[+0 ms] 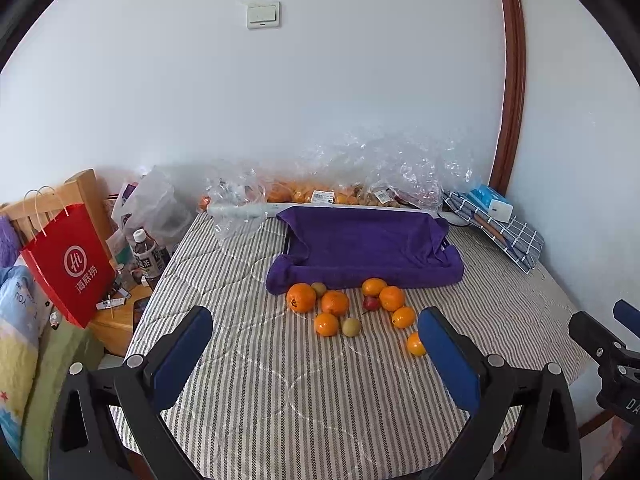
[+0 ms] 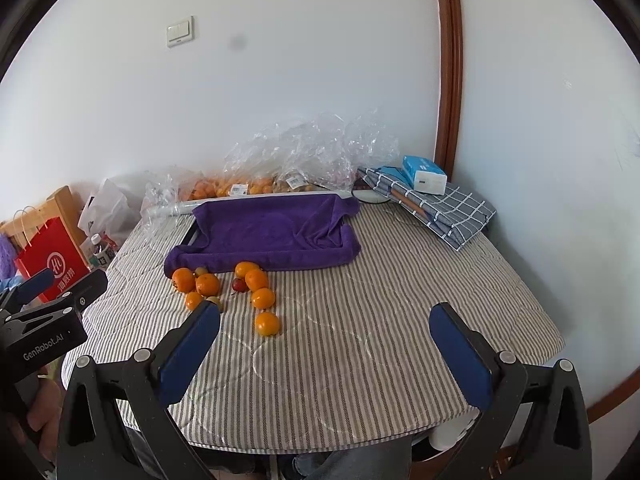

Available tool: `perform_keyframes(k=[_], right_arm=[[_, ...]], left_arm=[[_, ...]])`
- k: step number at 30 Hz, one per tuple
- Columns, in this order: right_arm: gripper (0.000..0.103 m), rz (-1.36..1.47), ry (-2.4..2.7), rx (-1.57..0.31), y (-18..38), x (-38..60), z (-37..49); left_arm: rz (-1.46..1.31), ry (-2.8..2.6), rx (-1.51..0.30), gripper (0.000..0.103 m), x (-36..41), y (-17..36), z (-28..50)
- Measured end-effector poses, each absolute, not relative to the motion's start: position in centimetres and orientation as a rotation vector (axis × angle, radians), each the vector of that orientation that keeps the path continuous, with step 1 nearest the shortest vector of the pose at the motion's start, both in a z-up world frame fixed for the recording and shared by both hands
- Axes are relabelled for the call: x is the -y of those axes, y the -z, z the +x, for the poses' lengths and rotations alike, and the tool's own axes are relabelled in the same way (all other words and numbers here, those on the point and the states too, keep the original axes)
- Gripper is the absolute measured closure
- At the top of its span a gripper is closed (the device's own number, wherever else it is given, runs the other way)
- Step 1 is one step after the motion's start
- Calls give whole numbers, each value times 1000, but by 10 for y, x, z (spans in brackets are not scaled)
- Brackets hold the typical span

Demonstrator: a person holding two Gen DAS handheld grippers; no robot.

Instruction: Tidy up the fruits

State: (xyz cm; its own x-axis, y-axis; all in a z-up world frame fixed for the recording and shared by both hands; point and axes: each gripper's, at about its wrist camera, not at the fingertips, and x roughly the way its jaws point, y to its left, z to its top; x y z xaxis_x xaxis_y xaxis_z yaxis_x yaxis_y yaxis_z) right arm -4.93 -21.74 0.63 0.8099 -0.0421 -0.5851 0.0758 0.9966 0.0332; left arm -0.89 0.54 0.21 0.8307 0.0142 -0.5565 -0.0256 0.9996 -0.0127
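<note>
Nearest the lens, the left gripper (image 1: 316, 354) and the right gripper (image 2: 326, 344) both hang over the striped table cover (image 2: 360, 352) with their blue fingers spread wide and nothing between them. Beyond them a loose cluster of oranges (image 1: 335, 303) mixed with a few small greenish and red fruits lies on the cover, just in front of a tray draped in a purple towel (image 1: 360, 246). Clear plastic bags (image 2: 312, 148) holding more fruit sit against the wall behind.
</note>
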Motion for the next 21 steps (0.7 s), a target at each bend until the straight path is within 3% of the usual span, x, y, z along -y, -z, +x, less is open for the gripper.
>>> perform_keyframes(k=[21], right_arm=[[0,60,49,-624,-4,213,-49]], left_arm=[[-28,-20,-588,0,-8,-2,-12]])
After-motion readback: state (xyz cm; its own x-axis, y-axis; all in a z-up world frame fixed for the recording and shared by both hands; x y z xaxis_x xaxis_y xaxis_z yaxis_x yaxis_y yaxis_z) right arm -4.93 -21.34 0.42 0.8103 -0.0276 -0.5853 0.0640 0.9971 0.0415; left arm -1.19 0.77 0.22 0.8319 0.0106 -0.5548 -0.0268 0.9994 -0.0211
